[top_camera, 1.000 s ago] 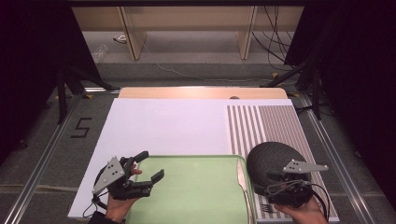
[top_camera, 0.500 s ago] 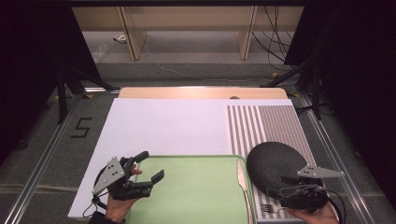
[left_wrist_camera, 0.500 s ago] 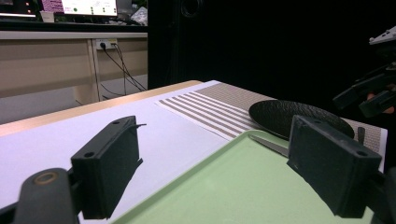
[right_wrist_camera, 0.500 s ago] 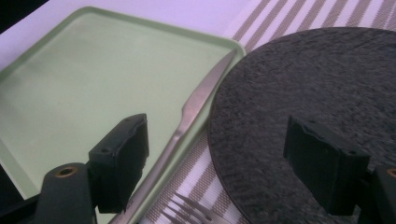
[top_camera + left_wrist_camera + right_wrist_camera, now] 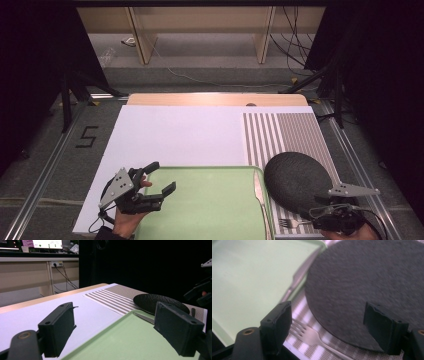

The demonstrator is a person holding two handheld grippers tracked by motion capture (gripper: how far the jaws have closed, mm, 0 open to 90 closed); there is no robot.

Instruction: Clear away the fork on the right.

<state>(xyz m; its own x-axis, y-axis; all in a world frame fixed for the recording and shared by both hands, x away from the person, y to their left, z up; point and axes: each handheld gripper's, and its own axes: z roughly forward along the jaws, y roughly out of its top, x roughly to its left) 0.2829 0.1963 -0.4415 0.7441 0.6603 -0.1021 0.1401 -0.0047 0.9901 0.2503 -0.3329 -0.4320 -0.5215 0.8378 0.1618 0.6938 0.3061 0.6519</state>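
Observation:
A light green tray [image 5: 215, 205] lies at the near middle of the table. A knife [image 5: 259, 192] rests along its right rim. Right of it, a black plate [image 5: 300, 177] sits on the striped mat [image 5: 280, 132], with a fork [image 5: 292, 223] at its near edge. My left gripper [image 5: 161, 177] hangs open over the tray's left corner, with nothing between its fingers. My right gripper [image 5: 327, 214] is open at the plate's near edge. In the right gripper view, the right gripper [image 5: 329, 327] straddles the plate [image 5: 367, 285] rim, beside the fork [image 5: 309, 335] and knife [image 5: 299, 277].
A white sheet [image 5: 175, 135] covers the table left of the striped mat, and a bare wooden strip [image 5: 215, 99] runs along the far edge. The left gripper view shows the tray [image 5: 125, 340], knife [image 5: 143, 317], plate [image 5: 160, 302] and the other gripper [image 5: 202, 290] at far right.
My right gripper has slid to the right and back toward the near table edge, uncovering more of the plate. The left gripper has stayed still.

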